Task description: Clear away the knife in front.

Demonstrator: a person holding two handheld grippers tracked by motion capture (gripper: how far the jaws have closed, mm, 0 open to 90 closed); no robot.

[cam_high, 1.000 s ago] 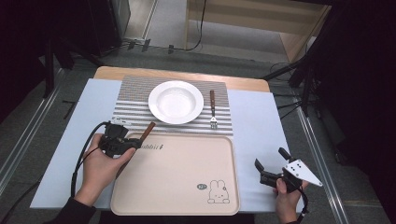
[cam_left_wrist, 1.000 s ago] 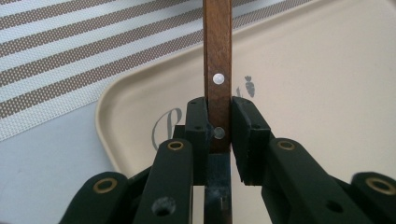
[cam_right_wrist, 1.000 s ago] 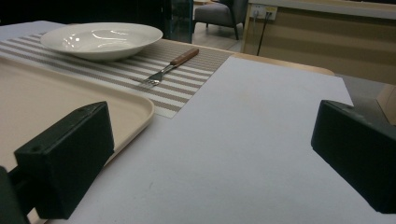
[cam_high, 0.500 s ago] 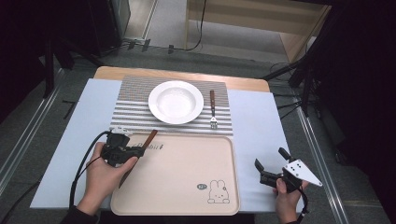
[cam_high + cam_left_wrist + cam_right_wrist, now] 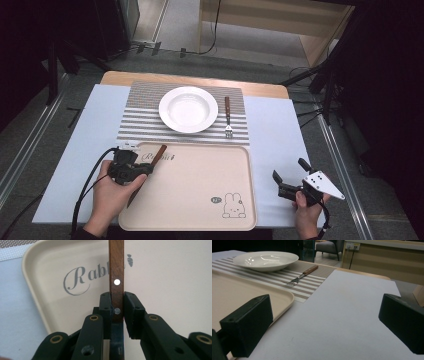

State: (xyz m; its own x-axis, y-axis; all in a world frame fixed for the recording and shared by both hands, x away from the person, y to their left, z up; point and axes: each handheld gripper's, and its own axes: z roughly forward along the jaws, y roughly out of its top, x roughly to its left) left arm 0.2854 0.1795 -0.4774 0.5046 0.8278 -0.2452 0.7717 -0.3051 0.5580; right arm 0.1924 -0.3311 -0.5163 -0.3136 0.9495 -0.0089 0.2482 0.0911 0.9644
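Grey floor (image 5: 180, 25), pale wooden cabinet (image 5: 280, 22), grey armchair (image 5: 329, 246), dark surroundings, cables on floor

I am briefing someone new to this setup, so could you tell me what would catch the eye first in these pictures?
First, the left tongs, shut on a wooden-handled utensil over the near left corner of the beige tray. Beyond the tray, a white plate sits on a striped mat with a fork to its right. The right tongs stand open over the white tabletop, right of the tray.
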